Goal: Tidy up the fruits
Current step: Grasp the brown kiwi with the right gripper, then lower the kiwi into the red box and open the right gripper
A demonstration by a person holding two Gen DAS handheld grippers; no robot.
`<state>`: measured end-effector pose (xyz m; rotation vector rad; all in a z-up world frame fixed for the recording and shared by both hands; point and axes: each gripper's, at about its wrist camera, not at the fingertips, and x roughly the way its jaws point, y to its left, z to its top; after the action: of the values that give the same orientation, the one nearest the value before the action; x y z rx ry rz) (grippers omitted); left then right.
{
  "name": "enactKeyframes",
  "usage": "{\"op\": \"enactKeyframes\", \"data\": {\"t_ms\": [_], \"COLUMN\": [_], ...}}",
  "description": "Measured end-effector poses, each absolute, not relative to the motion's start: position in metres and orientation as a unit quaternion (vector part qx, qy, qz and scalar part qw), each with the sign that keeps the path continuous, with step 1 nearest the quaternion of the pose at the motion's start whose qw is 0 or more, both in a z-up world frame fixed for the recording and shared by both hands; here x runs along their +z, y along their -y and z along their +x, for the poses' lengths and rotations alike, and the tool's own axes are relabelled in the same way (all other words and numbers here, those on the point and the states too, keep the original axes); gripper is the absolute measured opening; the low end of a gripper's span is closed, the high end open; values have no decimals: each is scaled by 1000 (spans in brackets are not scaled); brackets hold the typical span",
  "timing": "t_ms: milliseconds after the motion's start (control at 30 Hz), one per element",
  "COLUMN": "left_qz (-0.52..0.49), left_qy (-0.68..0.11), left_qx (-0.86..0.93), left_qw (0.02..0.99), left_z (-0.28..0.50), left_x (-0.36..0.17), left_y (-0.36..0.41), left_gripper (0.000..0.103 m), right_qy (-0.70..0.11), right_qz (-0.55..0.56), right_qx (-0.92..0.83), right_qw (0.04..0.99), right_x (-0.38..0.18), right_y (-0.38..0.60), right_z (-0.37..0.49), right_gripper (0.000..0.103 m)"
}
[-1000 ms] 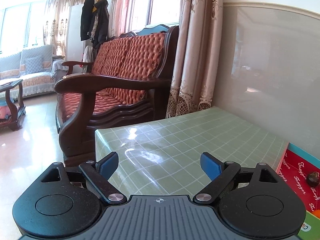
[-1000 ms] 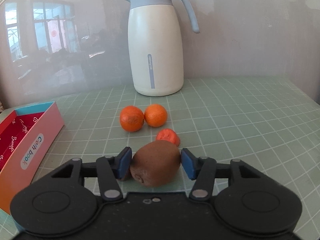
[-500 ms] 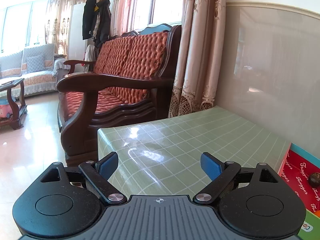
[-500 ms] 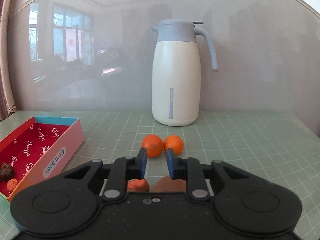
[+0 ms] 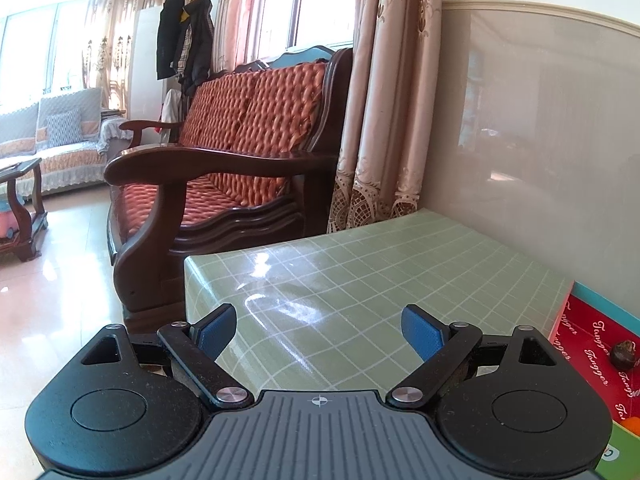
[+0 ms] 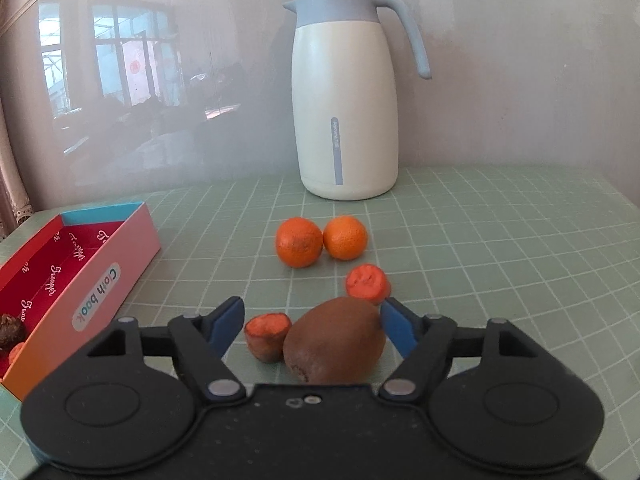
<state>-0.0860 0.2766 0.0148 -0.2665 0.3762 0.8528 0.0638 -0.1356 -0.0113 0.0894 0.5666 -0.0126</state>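
Jaws of right gripper (image 6: 312, 330) opening; kiwi (image 6: 335, 340) and small orange-fleshed fruit piece (image 6: 267, 335) between blue pads, kiwi against right-hand pad, left-hand pad clear of both. Jaws of left gripper (image 5: 320, 330) spread wide, nothing between, over bare green checked tablecloth (image 5: 360, 272).
Second orange piece (image 6: 367, 283) just beyond kiwi.
Two tangerines (image 6: 320, 241) touching, farther back.
White thermos jug (image 6: 346, 92) by wall.
Red-lined box (image 6: 116, 248) at left, holding dark brown fruit (image 6: 9, 330) and small orange bit (image 6: 17, 351).
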Motion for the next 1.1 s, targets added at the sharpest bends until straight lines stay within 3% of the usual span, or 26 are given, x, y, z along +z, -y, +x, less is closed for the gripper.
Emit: {"op": "enactKeyframes", "data": {"t_ms": [233, 500, 600, 733, 1100], "left_qz": [-135, -132, -128, -124, -124], "left_qy": [-187, -193, -195, -194, -190], "left_qx": [409, 398, 395, 394, 398], "left_qw": [883, 887, 889, 890, 889], "left_z": [-85, -77, -75, -75, -79], "left_x": [14, 13, 14, 14, 14], "left_y": [-279, -274, -271, -269, -270], "left_gripper": [89, 89, 89, 89, 89], "right_qy": [-281, -298, -300, -300, -240], "right_qz": [85, 114, 121, 125, 78], "right_qx": [-3, -16, 5, 20, 75], "right_qw": [956, 948, 946, 946, 965], "right_x": [-12, -22, -23, -21, 10], "right_y": [149, 167, 165, 162, 128], "right_z": [64, 66, 69, 70, 49], "right_gripper": [76, 70, 57, 53, 53]}}
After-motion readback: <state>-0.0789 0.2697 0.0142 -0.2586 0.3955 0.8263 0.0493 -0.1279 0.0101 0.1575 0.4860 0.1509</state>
